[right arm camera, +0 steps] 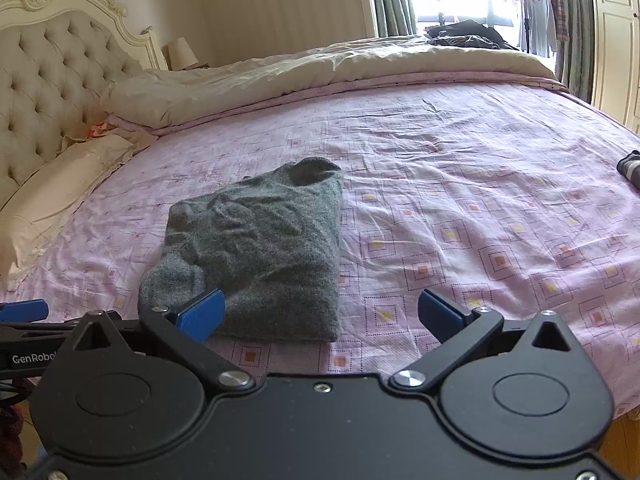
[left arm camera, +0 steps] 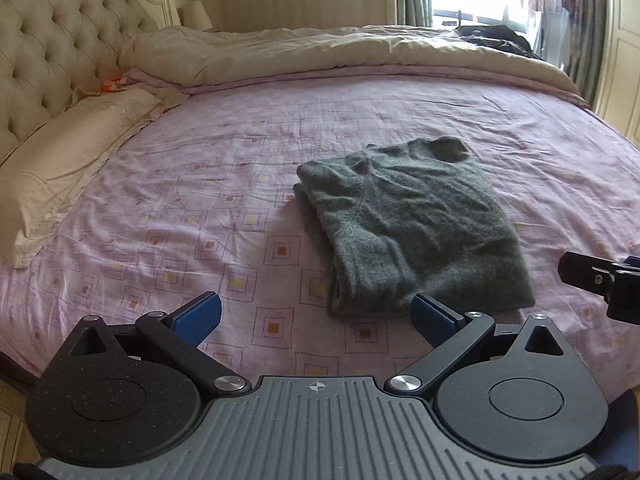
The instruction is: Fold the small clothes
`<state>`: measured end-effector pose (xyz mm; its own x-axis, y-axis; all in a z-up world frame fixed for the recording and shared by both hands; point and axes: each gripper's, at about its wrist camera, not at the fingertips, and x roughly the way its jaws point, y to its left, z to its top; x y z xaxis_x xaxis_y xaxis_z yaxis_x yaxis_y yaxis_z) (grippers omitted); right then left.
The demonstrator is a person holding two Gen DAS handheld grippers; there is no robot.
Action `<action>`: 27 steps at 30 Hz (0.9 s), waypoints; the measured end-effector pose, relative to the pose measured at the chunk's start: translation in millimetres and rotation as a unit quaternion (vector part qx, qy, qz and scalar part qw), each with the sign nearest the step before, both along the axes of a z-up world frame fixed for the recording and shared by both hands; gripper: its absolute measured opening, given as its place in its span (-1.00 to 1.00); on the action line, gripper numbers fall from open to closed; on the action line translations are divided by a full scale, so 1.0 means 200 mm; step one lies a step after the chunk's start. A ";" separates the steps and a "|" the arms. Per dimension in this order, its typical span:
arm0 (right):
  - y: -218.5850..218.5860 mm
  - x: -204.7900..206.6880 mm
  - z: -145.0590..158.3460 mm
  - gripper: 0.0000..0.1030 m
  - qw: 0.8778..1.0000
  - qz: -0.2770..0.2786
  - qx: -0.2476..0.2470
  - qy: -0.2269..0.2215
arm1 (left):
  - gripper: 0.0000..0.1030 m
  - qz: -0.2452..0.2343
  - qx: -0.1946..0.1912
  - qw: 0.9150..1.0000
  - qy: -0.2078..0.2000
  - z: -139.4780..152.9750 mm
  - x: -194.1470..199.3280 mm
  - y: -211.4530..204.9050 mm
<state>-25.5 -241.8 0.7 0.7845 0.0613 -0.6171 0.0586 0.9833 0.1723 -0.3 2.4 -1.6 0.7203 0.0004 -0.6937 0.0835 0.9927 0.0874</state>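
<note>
Left gripper (left arm camera: 316, 316): We read its fingers as spread to their widest, with nothing between them; only bare sheet (left arm camera: 280, 264) shows in the gap.
Right gripper (right arm camera: 320, 314): Its fingers are spread wide and hold nothing; the left pad overlaps the sweater's near edge in the right wrist view, and we cannot tell whether it touches.
Pose: We hold both grippers angled down at the bed, side by side, just short of the sweater's near edge.
Sweater (left arm camera: 416, 220): It lies folded into a compact block on the sheet, near the middle of the bed, collar at the far end.
Risk, snag: A low pass could let a finger catch the near hem and drag the top layer open.
Risk, slump: The left side shows loose, bulging layers; a nudge there may spread the stack.
Risk, mix-up: A dark item (right arm camera: 630, 168) lies at the right edge of the bed, well apart; dark clothes (right arm camera: 464, 34) lie on the duvet (right arm camera: 360, 60) at the far side.
</note>
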 end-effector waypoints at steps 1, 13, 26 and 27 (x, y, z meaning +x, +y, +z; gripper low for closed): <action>0.00 -0.01 0.01 0.99 1.000 -0.001 -0.001 -0.002 | 0.99 0.000 -0.004 1.000 0.003 0.01 -0.01 0.00; 0.02 0.00 0.05 0.99 1.000 -0.011 0.000 0.019 | 0.99 0.010 0.010 1.000 0.025 0.06 -0.02 -0.04; -0.02 0.01 0.05 0.99 0.999 -0.023 -0.005 0.030 | 0.99 0.007 -0.017 0.999 0.035 0.07 0.00 -0.03; -0.02 0.01 0.05 0.99 0.999 -0.023 -0.005 0.030 | 0.99 0.007 -0.017 0.999 0.035 0.07 0.00 -0.03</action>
<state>-23.8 -245.3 11.0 0.7474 0.0196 -0.6641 0.1132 0.9812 0.1564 0.0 -3.2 11.5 0.6701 -0.0143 -0.7421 0.0740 0.9961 0.0476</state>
